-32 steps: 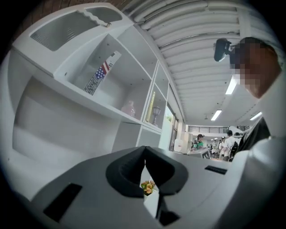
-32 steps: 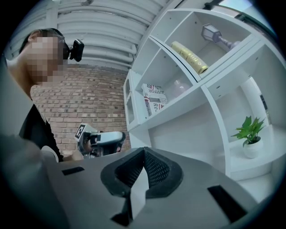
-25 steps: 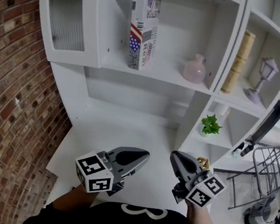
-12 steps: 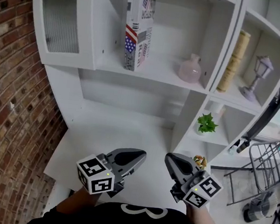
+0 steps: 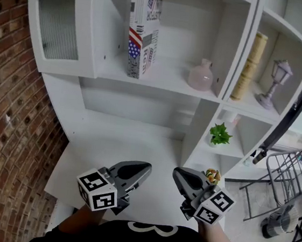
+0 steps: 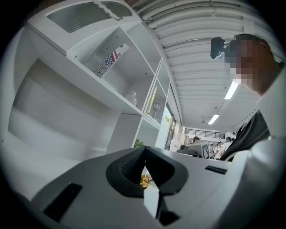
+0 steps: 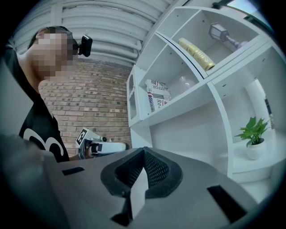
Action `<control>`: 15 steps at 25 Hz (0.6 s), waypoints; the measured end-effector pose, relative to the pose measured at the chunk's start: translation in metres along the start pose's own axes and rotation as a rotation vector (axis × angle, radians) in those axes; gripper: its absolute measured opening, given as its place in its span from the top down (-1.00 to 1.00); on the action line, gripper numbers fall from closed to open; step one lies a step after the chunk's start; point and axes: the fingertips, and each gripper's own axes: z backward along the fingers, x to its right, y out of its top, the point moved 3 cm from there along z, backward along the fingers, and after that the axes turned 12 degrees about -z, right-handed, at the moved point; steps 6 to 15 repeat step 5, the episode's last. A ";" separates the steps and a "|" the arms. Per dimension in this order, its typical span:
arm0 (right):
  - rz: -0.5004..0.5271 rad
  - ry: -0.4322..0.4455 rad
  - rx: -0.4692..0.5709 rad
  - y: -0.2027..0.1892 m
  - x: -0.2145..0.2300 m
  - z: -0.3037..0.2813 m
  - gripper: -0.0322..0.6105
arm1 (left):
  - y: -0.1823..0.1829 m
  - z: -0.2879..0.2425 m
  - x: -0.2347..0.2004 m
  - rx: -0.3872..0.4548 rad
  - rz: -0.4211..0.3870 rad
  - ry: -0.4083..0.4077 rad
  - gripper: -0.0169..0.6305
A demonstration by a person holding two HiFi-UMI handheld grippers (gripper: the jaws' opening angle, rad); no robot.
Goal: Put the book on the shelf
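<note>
The book (image 5: 141,32), with a flag-patterned cover, stands upright on the white shelf (image 5: 161,81), left of a pink vase; it also shows in the left gripper view (image 6: 109,60) and the right gripper view (image 7: 157,95). Neither gripper touches it. My left gripper (image 5: 146,168) and right gripper (image 5: 177,172) hover low over the white desk (image 5: 110,145), side by side, tips pointing toward the shelf unit. Both are shut with nothing between the jaws (image 6: 144,150) (image 7: 144,150). The left gripper (image 7: 100,145) shows in the right gripper view.
On the shelves stand a pink vase (image 5: 201,76), a tall yellow book (image 5: 250,58), a small lamp (image 5: 275,83) and a potted plant (image 5: 220,135). A glazed cabinet door (image 5: 56,23) is at the left, a brick wall (image 5: 4,128) beside it, a metal rack (image 5: 291,172) at the right.
The shelf unit has drifted a little left in the head view. Both grippers remain shut and side by side, hardly moved.
</note>
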 end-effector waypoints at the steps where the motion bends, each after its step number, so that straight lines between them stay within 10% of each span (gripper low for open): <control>1: -0.001 -0.002 -0.001 -0.001 0.001 0.000 0.88 | 0.000 0.000 0.000 0.001 0.001 -0.001 0.94; 15: -0.006 -0.010 -0.006 -0.004 0.006 -0.002 0.88 | -0.003 -0.001 -0.005 0.003 0.008 -0.003 0.94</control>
